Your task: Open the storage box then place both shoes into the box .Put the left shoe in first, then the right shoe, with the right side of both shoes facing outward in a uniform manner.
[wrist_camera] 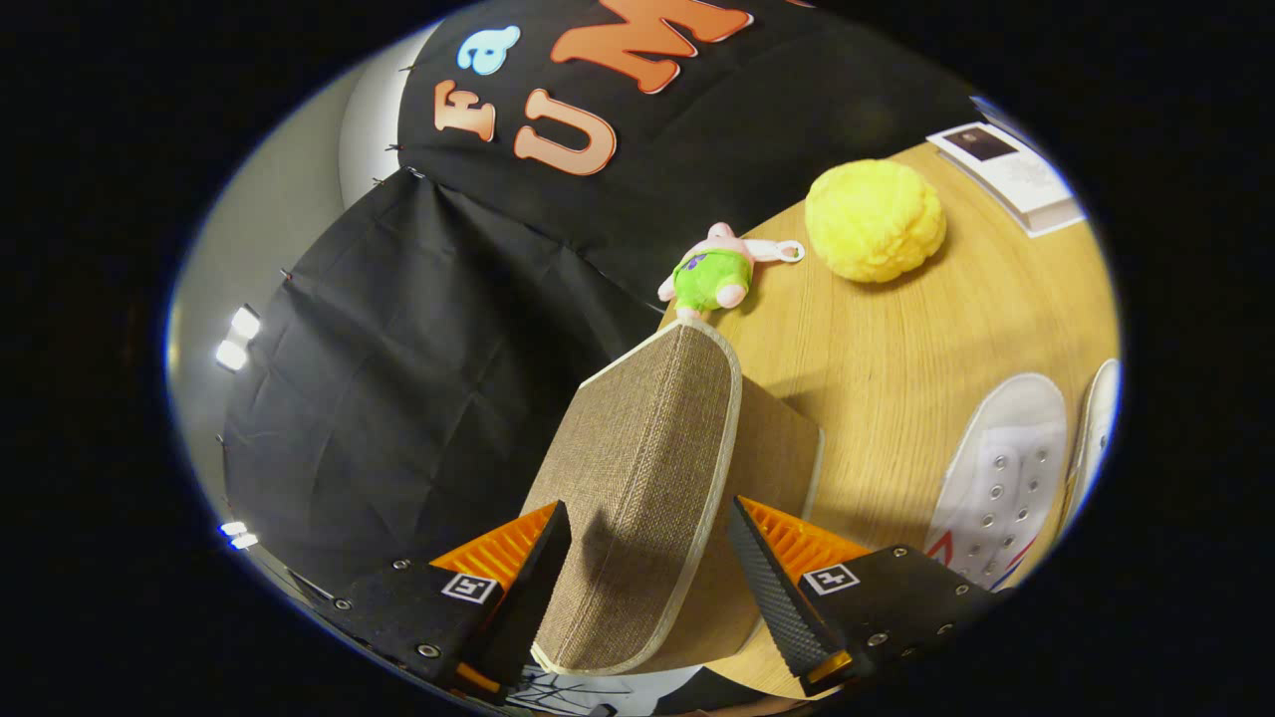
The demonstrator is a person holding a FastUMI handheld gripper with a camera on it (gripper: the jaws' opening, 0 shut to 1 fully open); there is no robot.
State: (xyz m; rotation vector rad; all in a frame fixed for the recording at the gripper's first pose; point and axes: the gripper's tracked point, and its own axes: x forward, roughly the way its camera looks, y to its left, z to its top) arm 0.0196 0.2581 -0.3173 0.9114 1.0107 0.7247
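- the gripper [647, 558] has its fingers set wide, either side of the raised lid of the brown woven fabric storage box [647, 478]; whether they press on it is unclear.
- two white canvas lace-up shoes [1006, 468] lie on the round wooden table [896, 339], right of the fingers.

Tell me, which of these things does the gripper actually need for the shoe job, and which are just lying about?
Part of the job:
- storage box lid, between the fingers, which do not visibly press on it
- storage box
- white shoes on the table beside it
- gripper

Just lying about:
- yellow fluffy ball
- small plush toy
- booklet
- wooden table
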